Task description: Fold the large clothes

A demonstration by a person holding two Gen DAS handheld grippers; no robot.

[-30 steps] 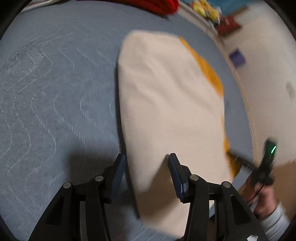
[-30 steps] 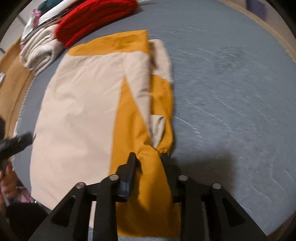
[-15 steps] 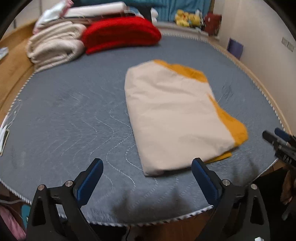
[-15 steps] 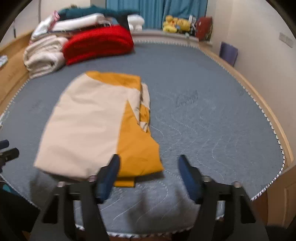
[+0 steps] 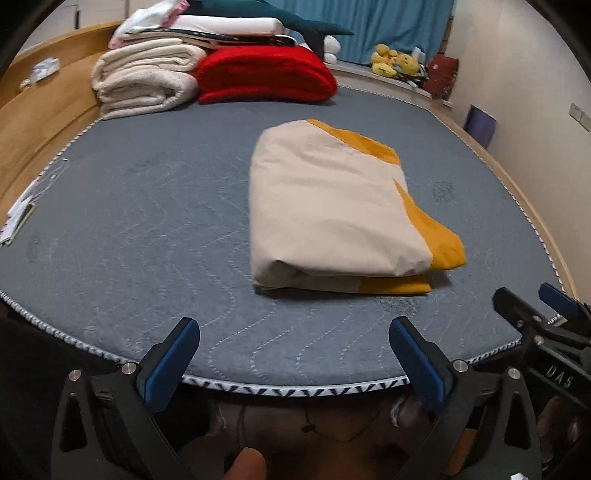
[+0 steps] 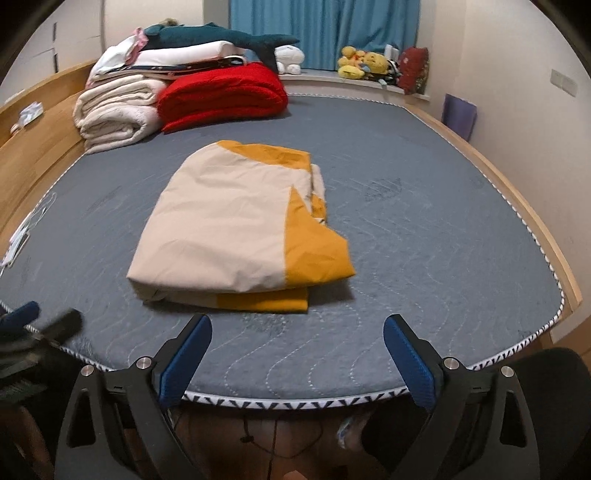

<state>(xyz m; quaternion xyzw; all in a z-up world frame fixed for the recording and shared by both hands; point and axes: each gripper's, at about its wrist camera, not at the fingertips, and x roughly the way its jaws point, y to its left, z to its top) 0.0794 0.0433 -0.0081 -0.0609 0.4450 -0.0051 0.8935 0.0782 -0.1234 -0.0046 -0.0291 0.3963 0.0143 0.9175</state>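
The cream-and-orange garment (image 5: 332,206) lies folded into a compact, thick rectangle on the grey quilted mattress (image 5: 147,221), in the middle of the left wrist frame and slightly left of centre in the right wrist frame (image 6: 236,225). Its doubled edge faces the bottom of both pictures, with an orange lower layer peeking out beneath the cream top panel, which suggests the bundle has been folded over toward the foot of the bed so that its layers stack neatly. The left gripper (image 5: 291,363) sits at the bottom of its frame with its blue-padded fingers spread wide and nothing between them; it is apart from the cloth, above the mattress edge. The right gripper (image 6: 295,354) is likewise spread wide and empty at the bottom of its own view, and it also shows at the lower right edge of the left wrist picture (image 5: 546,317). Both claws being released and held back from the bundle reads as the fold being finished, or at least paused for a check: nothing pins the cloth, and it holds its shape by its own weight. At the upper left of both frames, folded white blankets (image 5: 144,79) and a red blanket (image 5: 266,75) are stacked against the wooden bed frame (image 5: 40,122), probably kept there to leave the middle of the mattress as working space. Plush toys (image 6: 360,61) sit on the ledge before the blue curtain (image 6: 325,29) at the top.
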